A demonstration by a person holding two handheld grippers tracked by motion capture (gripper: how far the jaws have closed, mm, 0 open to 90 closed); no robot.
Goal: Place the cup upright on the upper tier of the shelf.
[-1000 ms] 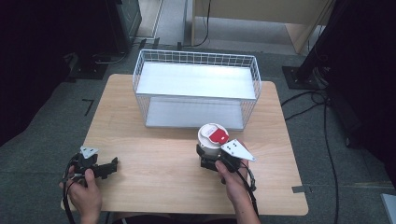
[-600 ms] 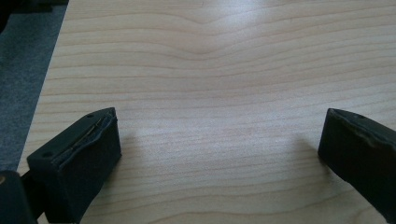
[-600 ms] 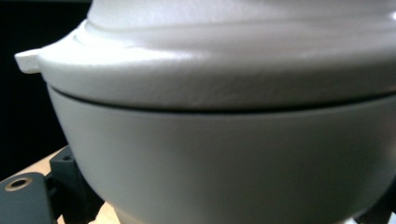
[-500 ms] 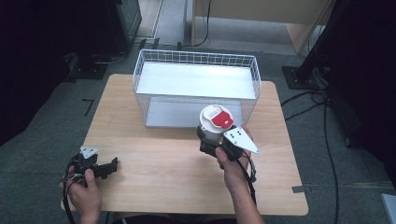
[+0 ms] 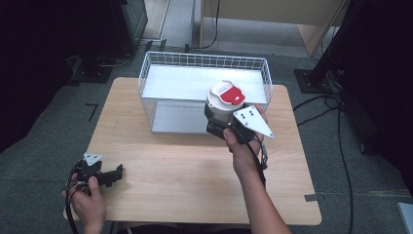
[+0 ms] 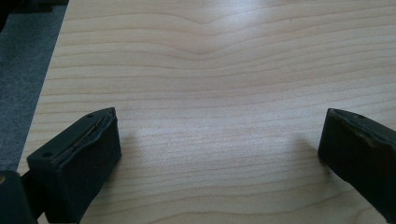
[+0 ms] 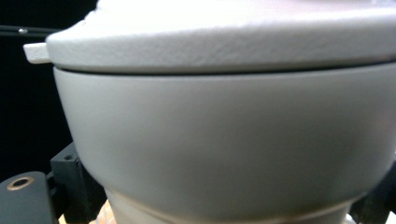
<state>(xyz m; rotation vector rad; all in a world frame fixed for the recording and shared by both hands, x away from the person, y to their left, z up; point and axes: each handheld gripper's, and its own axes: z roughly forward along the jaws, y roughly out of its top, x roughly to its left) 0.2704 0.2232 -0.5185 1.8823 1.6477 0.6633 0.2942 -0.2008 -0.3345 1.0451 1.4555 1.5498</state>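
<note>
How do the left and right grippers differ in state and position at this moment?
The left gripper is open with nothing between its jaws; the right gripper is shut on the white cup with a red-and-white lid. The left gripper lies low at the table's near left corner; the right gripper is raised by the wire basket. Each is held in one hand.

Table pale wood, matt grain; basket white wire; cup smooth matt plastic.

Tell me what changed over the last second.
The right gripper, shut on the white cup with the red lid, carried it forward from the table's near middle to the front wall of the wire basket, lifted. The left gripper stayed open, resting at the table's near left corner; the basket did not move.
</note>
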